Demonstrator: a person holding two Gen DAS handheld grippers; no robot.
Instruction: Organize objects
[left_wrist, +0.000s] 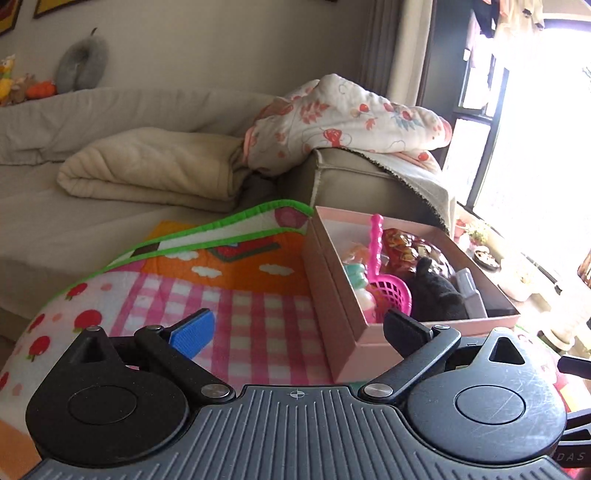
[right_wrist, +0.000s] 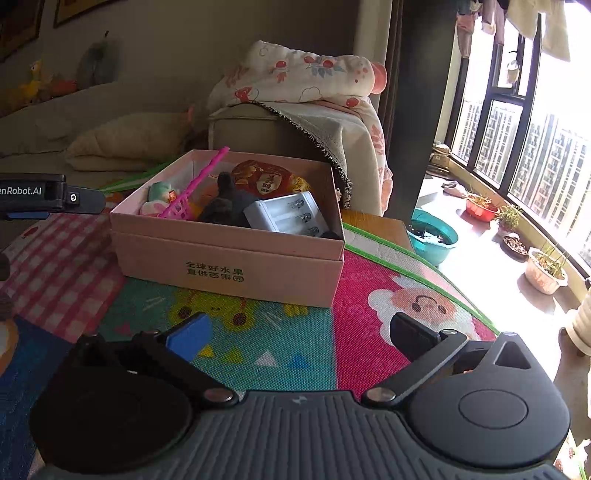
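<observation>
Left wrist view: the left claw (left_wrist: 299, 328) is spread wide and holds nothing, hovering over the cartoon play mat (left_wrist: 236, 295) that covers the desk. Its right finger sits just in front of the near corner of the pink cardboard box (left_wrist: 343, 332). The box is open-topped and already crowded: a pink plastic scoop (left_wrist: 384, 280) stands tilted with its handle poking above the rim, a pale green-and-white soft toy (left_wrist: 360, 291) lies against the left wall, a black plush toy (left_wrist: 436, 291) sits in the middle, and a red snack packet (left_wrist: 410, 247) lies behind it. The plush should squash easily; the packet is likely crinkly and slippery.

Right wrist view: the right claw (right_wrist: 301, 336) is likewise spread and empty, well short of the box, which rests on the mat. A white battery holder (right_wrist: 288, 216) leans in the near right corner: rigid, light, best pinched across its side walls. The cardboard walls look thin, so I would grip the box at a corner or by the doubled rim, not mid-wall. Nothing loose shows on the mat.
</observation>
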